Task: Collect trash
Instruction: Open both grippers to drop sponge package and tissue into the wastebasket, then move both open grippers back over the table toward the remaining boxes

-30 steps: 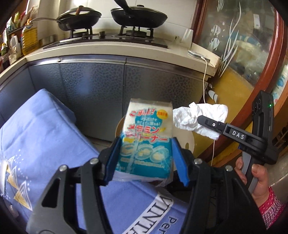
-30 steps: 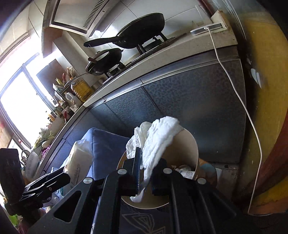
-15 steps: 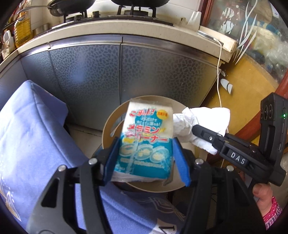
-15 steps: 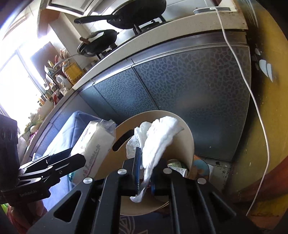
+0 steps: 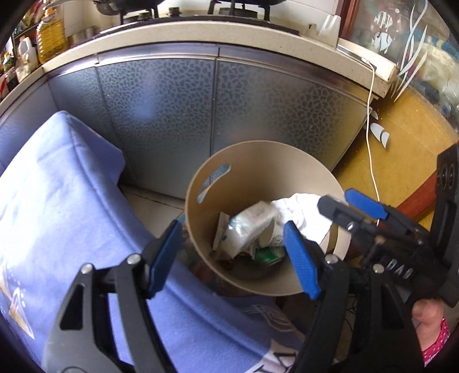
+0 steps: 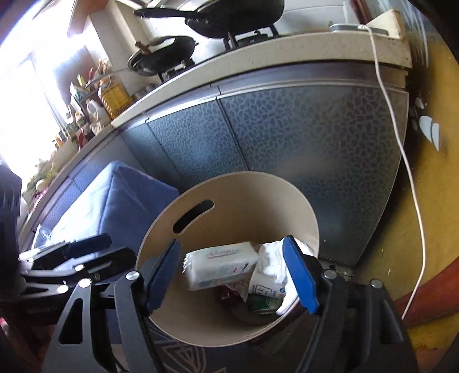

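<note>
A tan round bin (image 5: 258,160) stands on the floor below both grippers. Inside it lie a white and blue cleaner packet (image 5: 246,226), a crumpled white tissue (image 5: 304,212) against the right wall, and a green can (image 5: 269,254). My left gripper (image 5: 232,225) hovers over the bin's near rim, its jaws opening with nothing between the blue pads. My right gripper (image 6: 232,242) is also above the bin, jaws opening and empty; the packet (image 6: 221,266) and tissue (image 6: 272,258) rest below it. The right gripper (image 5: 344,200) shows at the bin's right edge in the left wrist view.
A table under a blue cloth (image 5: 71,215) touches the bin's left side. Grey patterned cabinet doors (image 5: 172,114) stand behind it under a counter with black pans (image 6: 229,17). A white cable (image 5: 371,143) hangs down at the right over yellow floor (image 5: 401,160).
Both grippers went from shut to open. The packet left the left jaws and the tissue left the right jaws, and both now lie in the bin. Both hands sank closer to the bin.
</note>
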The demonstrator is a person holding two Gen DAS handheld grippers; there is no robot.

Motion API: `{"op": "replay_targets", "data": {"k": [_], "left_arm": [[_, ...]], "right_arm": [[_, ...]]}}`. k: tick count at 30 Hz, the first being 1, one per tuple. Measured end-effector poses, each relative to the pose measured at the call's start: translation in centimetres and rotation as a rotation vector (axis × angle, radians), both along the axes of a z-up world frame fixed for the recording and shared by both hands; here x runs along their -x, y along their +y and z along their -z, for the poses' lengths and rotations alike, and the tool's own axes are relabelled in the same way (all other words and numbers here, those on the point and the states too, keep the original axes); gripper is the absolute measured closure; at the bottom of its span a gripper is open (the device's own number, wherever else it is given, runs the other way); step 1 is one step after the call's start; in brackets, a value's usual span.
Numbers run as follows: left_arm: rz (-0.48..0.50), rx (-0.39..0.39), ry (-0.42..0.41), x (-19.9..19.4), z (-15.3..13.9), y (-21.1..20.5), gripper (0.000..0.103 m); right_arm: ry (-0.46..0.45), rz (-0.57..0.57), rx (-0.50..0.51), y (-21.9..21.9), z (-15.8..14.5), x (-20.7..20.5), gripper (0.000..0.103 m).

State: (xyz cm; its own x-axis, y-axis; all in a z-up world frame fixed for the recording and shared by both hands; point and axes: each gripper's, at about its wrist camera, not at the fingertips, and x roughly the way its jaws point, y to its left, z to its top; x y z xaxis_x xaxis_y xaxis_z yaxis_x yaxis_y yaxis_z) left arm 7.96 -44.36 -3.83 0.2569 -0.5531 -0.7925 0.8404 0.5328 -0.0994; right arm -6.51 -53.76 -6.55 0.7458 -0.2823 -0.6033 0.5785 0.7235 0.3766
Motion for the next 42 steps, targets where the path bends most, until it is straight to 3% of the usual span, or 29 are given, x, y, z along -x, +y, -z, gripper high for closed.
{"op": "replay_targets", "data": {"k": [5,12,26,34,42], "left_arm": [[-0.089,0.021,-0.082,0.2,-1.9,4.4,0.033],[-0.269,0.010,-0.178,0.1,-3.4,13.1,0.033],[-0.586,0.026,-0.214,-0.5,-4.2,31.1,0.033],[-0.753,0.041,-0.233,0.0,-3.0,40.1,0.033],[-0.904,0.030,-0.230,0.0,-0.4,48.0,0.033]], "right_arm": [[-0.089,0.012,0.005,1.9,-2.4,0.2,0.030],[-0.132,-0.121,0.004,7.5,-4.8,-2.7,0.030],[-0.063,-0.444,0.005,23.4,-5.4,-10.9,0.030],[-0.023,-0.589,0.054,31.5,-5.3,-12.7,0.030],[0.021,-0.666,0.084,36.7,-4.0,-13.0,0.030]]}}
